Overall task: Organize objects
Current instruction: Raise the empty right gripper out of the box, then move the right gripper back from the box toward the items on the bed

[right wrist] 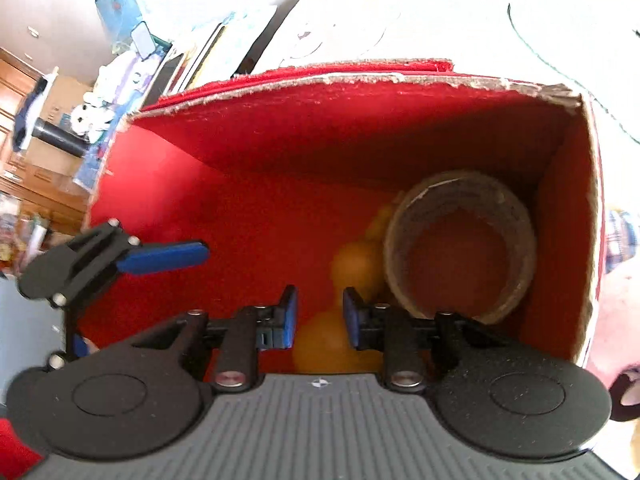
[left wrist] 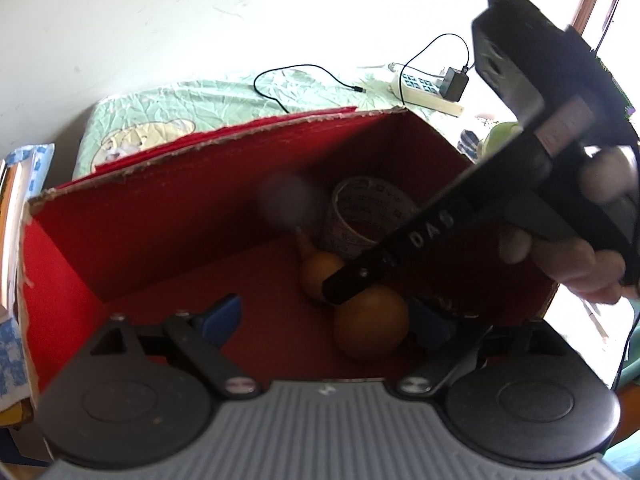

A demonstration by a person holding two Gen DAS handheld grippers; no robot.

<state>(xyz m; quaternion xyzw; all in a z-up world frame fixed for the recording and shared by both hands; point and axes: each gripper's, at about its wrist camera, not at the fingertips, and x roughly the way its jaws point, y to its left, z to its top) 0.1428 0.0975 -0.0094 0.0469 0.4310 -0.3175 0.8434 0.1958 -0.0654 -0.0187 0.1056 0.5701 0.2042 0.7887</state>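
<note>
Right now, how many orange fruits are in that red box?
2 clearly: one orange fruit nearest the camera, another behind it beside the paper cup. A yellowish shape behind may be a third.

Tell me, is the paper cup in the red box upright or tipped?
Upright: the paper cup shows its round open mouth upward and stands in the red box corner.

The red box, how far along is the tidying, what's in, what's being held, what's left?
Done: the red box already holds a paper cup and yellow-orange fruit beside it. In hand: nothing; the left tool and right tool hang open over the box. Left: unclear, though a green item sits outside the box.
</note>
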